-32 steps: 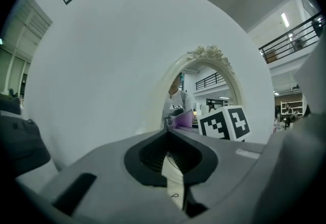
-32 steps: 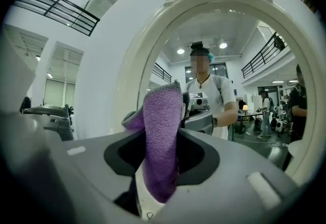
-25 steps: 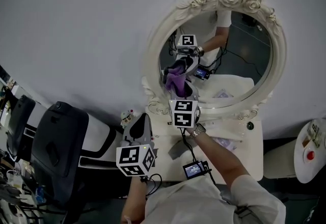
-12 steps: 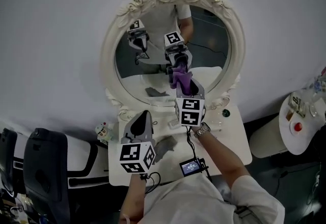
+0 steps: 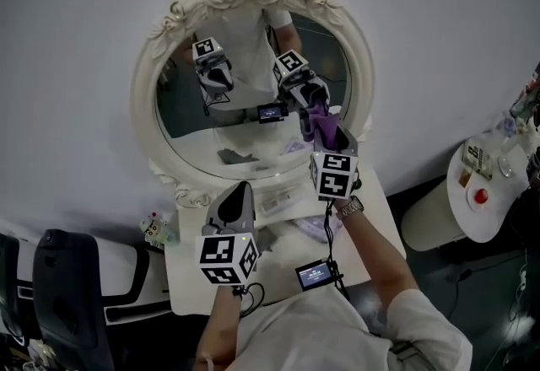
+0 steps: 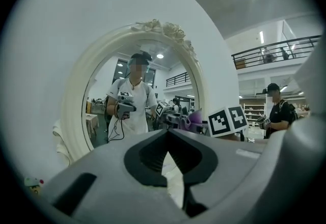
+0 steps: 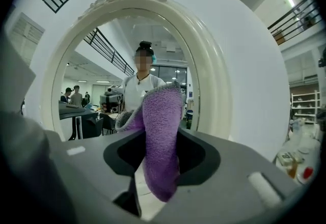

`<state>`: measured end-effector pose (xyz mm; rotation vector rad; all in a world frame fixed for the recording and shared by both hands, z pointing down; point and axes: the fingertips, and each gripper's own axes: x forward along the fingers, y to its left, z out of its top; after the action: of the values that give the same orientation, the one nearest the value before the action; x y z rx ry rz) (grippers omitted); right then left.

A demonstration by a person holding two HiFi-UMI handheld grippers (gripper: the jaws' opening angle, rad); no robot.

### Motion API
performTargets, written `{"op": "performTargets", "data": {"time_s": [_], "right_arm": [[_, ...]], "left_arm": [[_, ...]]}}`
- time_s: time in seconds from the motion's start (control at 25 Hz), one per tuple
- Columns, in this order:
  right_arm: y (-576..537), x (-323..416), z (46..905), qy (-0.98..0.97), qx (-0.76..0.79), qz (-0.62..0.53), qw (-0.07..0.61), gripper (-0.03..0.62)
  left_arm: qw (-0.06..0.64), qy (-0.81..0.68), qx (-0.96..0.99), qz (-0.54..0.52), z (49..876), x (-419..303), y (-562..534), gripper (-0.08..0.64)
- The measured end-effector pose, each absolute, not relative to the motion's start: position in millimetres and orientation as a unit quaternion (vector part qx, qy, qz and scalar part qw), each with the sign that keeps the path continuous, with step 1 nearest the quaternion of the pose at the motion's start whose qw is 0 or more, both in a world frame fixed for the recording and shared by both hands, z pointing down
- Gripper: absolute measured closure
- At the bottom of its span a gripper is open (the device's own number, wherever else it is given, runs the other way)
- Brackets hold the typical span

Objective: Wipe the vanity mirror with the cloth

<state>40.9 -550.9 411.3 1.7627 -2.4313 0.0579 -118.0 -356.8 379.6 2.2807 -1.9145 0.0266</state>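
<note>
The oval vanity mirror [image 5: 179,112] has an ornate cream frame with roses on top. My right gripper [image 5: 332,140] is shut on a purple cloth [image 5: 321,120], which presses against the lower right of the glass, close to the frame. In the right gripper view the cloth [image 7: 163,116] hangs out between the jaws of the right gripper [image 7: 158,141], in front of the mirror [image 7: 204,75]. My left gripper [image 5: 235,202] is shut and empty, held low over the vanity top, apart from the glass. In the left gripper view the left gripper [image 6: 167,132] faces the mirror [image 6: 76,101].
The white vanity table [image 5: 375,230] carries a plastic packet [image 5: 310,230] and a small figurine [image 5: 154,228]. A small screen unit [image 5: 316,274] hangs by a cable from my right arm. A round side table [image 5: 485,188] with bottles stands at the right, a black chair [image 5: 76,293] at the lower left.
My right gripper has carried the cloth rightwards across the lower glass, from the left part to near the right rim. The left gripper stays low over the table.
</note>
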Motion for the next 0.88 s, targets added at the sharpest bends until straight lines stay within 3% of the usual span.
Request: {"op": "performTargets", "data": {"time_s": [0.36,0.88], "right_arm": [[-546.4,55.2,420.5,-0.786,0.613,0.045,0.064,0.431],[-465.4,-150.7,471.3,-0.887,0.444,0.059,0.11,0.43]], "left_arm": [[0.09,-0.654,0.751,0.013,387.5,-136.0,-344.0,0.557],[0.099,-0.706,0.701,-0.014,394.6,-197.9,-299.2,0.557]]}}
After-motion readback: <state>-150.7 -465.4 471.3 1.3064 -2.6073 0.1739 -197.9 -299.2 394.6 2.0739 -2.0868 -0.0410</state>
